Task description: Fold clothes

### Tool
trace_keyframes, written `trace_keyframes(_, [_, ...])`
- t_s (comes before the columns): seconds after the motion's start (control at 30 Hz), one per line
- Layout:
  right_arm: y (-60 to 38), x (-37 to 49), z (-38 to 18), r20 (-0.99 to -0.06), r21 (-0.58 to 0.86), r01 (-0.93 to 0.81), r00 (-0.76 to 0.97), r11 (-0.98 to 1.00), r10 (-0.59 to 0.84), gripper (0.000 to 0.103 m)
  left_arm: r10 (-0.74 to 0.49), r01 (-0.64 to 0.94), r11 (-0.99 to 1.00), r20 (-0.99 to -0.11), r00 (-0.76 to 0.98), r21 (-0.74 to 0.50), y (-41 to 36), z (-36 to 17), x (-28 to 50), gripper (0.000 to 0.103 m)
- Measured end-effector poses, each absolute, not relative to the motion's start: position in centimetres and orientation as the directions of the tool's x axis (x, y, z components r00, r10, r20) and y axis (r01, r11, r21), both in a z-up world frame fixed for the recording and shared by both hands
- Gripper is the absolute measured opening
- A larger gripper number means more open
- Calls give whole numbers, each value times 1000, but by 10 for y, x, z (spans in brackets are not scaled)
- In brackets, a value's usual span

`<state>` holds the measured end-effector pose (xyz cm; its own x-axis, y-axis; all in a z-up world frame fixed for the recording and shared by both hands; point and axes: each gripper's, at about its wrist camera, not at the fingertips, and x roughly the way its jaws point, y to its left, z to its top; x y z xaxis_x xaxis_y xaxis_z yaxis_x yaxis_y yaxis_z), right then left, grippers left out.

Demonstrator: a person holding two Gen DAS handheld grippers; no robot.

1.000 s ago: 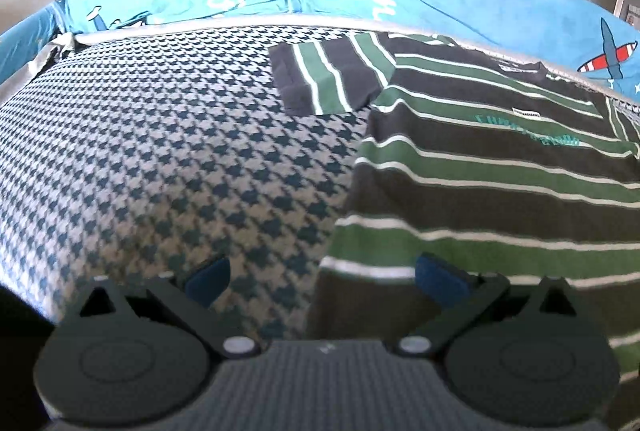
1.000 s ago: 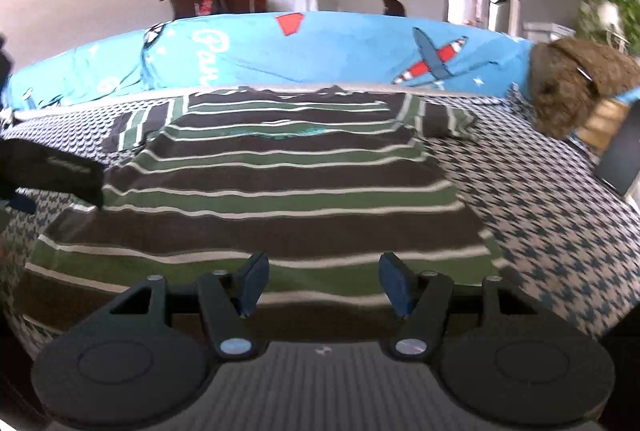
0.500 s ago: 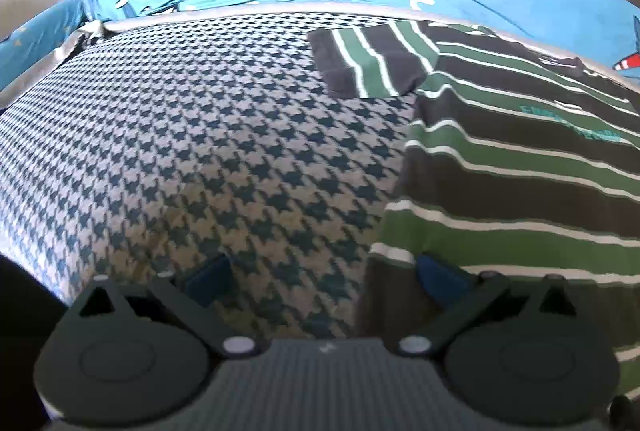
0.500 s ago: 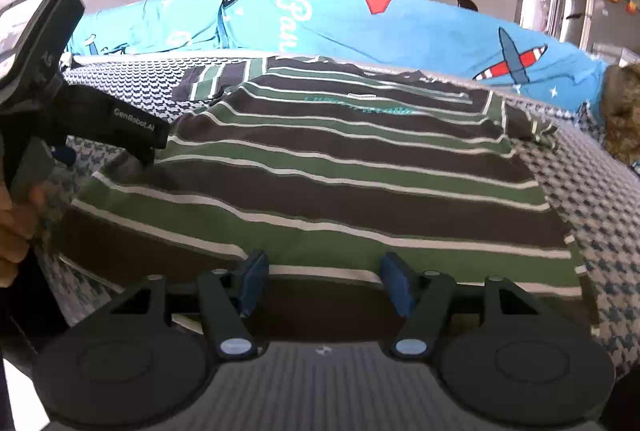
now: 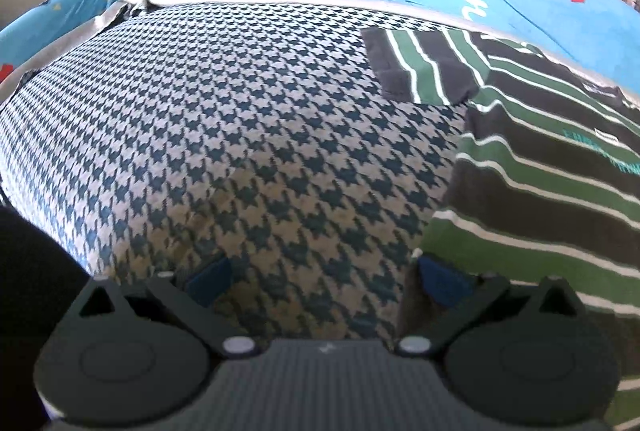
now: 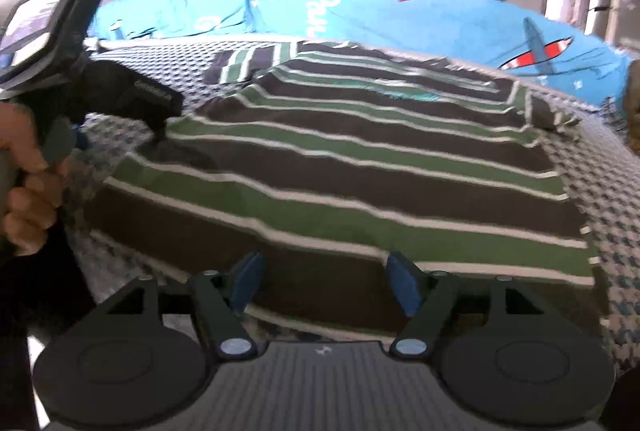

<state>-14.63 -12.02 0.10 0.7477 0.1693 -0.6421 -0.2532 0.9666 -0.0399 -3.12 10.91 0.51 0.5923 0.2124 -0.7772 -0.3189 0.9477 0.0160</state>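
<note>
A green, dark-grey and white striped T-shirt [image 6: 340, 159] lies spread flat on the houndstooth bed cover [image 5: 240, 135], its hem toward me. In the left wrist view only the shirt's left side [image 5: 540, 199] and one sleeve [image 5: 424, 71] show. My left gripper [image 5: 324, 281] is open over the bed cover, its right fingertip at the shirt's lower left corner. My right gripper [image 6: 326, 283] is open just above the hem, nothing between its fingers. The right wrist view shows the left gripper's body [image 6: 120, 91] held by a hand [image 6: 24, 167] at the shirt's left edge.
A blue patterned quilt [image 6: 360, 11] is bunched along the far side of the bed. A brown plush toy [image 6: 632, 103] shows at the far right edge. Furniture and doorways stand beyond the bed. The bed's left edge [image 5: 24, 191] drops off near my left gripper.
My left gripper has swung left, so the shirt now sits at the right of its view. My right gripper has shifted left and closer to the hem; the hand-held left gripper has come into its view.
</note>
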Motion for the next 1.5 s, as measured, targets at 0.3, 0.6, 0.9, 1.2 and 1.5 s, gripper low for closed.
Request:
trace_keyframes(0.3, [-139,-133,25,-627,70,-254,741,965,241,71,188,-291,957,-754,629,-3,94,20,-27,103])
trace_keyframes(0.6, [-202,-78,45,-638,154,-89,751,984,167,71,83,-161,987,-779,621,-24,64,20,-3,103])
trace_keyframes(0.9, [-290,-11,60,-640,293,201,768,935,36,71,35,-26,999,-768,639,24,33,24,33,103])
trace_keyframes(1.2, [-342,49,60,-645,338,350,762,874,-55,71,1,80,995,-776,630,66,8,16,64,103])
trace_keyframes(1.5, [-376,81,51,-660,330,440,740,835,-129,71,-69,123,992,-807,586,4,0,9,89,103])
